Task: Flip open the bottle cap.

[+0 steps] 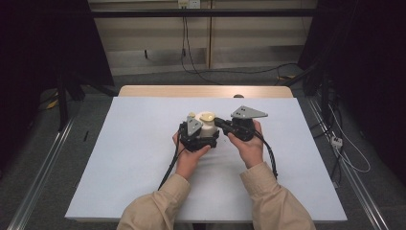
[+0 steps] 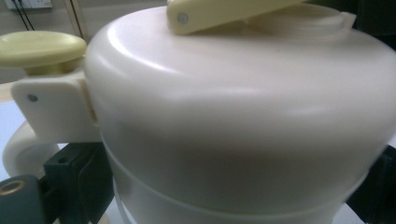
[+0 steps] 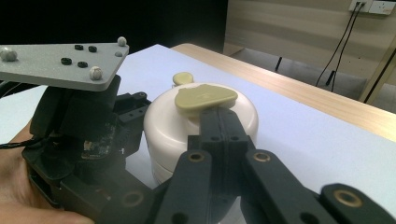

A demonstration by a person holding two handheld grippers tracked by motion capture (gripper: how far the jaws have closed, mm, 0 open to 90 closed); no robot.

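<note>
A white round pot point(image 1: 207, 129) with a pale yellow flap point(image 1: 207, 116) on its lid stands at the middle of the white mat. My left gripper point(image 1: 205, 135) is shut on the pot's body point(image 2: 243, 116), with a black finger point(image 2: 70, 182) at each side of it. A yellow round knob point(image 2: 39, 49) sits above the pot's white handle point(image 2: 21, 149). My right gripper point(image 3: 223, 119) is shut, jaws pressed together. Its tips touch the near edge of the yellow flap point(image 3: 205, 98); nothing shows between them.
The white mat point(image 1: 143, 158) covers a wooden table whose bare far edge point(image 1: 206, 91) shows beyond it. Cables point(image 1: 268, 158) trail back from both grippers toward the person. Floor rails point(image 1: 43, 167) run along each side of the table.
</note>
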